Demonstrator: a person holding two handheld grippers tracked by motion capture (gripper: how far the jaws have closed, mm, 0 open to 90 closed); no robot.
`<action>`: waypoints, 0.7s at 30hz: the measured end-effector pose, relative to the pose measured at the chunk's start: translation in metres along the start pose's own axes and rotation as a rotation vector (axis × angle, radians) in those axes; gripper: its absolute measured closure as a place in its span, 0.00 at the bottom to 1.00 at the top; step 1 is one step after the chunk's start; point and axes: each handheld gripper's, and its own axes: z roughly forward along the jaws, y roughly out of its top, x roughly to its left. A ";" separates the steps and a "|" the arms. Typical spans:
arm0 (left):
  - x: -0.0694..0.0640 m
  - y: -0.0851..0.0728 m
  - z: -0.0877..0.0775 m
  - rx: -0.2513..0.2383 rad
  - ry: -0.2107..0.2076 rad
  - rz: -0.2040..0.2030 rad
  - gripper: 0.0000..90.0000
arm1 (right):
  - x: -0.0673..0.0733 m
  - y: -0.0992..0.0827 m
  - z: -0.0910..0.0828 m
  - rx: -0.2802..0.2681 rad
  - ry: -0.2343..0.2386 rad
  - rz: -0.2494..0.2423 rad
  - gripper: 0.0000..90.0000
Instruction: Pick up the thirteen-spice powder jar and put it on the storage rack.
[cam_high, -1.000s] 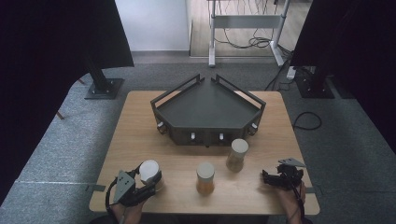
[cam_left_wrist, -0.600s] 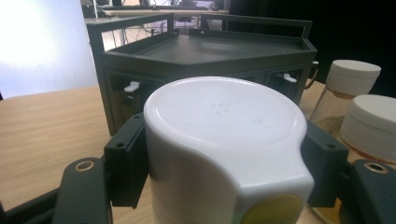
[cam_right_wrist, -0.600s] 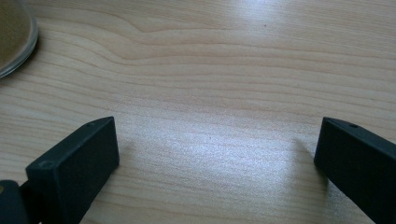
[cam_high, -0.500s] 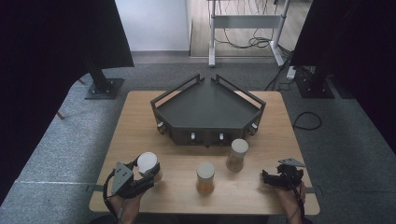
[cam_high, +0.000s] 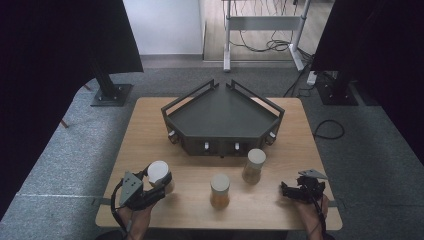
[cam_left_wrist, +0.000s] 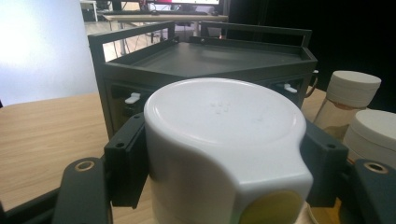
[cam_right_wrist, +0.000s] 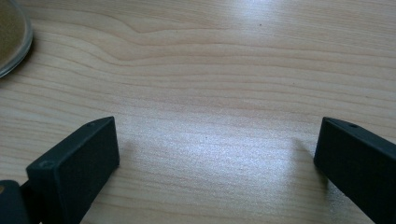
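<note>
- Grey carpet floor (cam_high: 65, 150) surrounds a wooden table (cam_high: 150, 120) at frame centre.
- Black curtains (cam_high: 50, 50) fill the upper corners.
- White wall panel (cam_high: 162, 25) and metal desk frame (cam_high: 260, 22) stand at top centre.

A white-lidded jar (cam_high: 159, 172) is standing upright at the desk's (cam_high: 150, 130) seven o'clock corner, clamped in the left tongs (cam_high: 159, 186).

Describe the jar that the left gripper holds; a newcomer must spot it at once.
Start at the dark wedge-shaped tray on the wooden table. Three white-lidded clear jars stand nearer the person. The held jar is leftmost, the one clamped between the left gripper's black jaws.
</note>
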 end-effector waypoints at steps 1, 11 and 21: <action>0.001 0.000 0.000 0.000 0.001 -0.001 0.34 | 0.000 0.000 0.000 0.000 0.000 0.000 0.00; 0.004 0.007 0.002 0.003 0.004 0.000 0.34 | -0.001 0.000 0.000 -0.001 0.002 -0.002 0.00; 0.006 0.024 0.008 0.000 -0.005 0.023 0.34 | -0.001 -0.001 0.000 -0.003 0.002 -0.003 0.00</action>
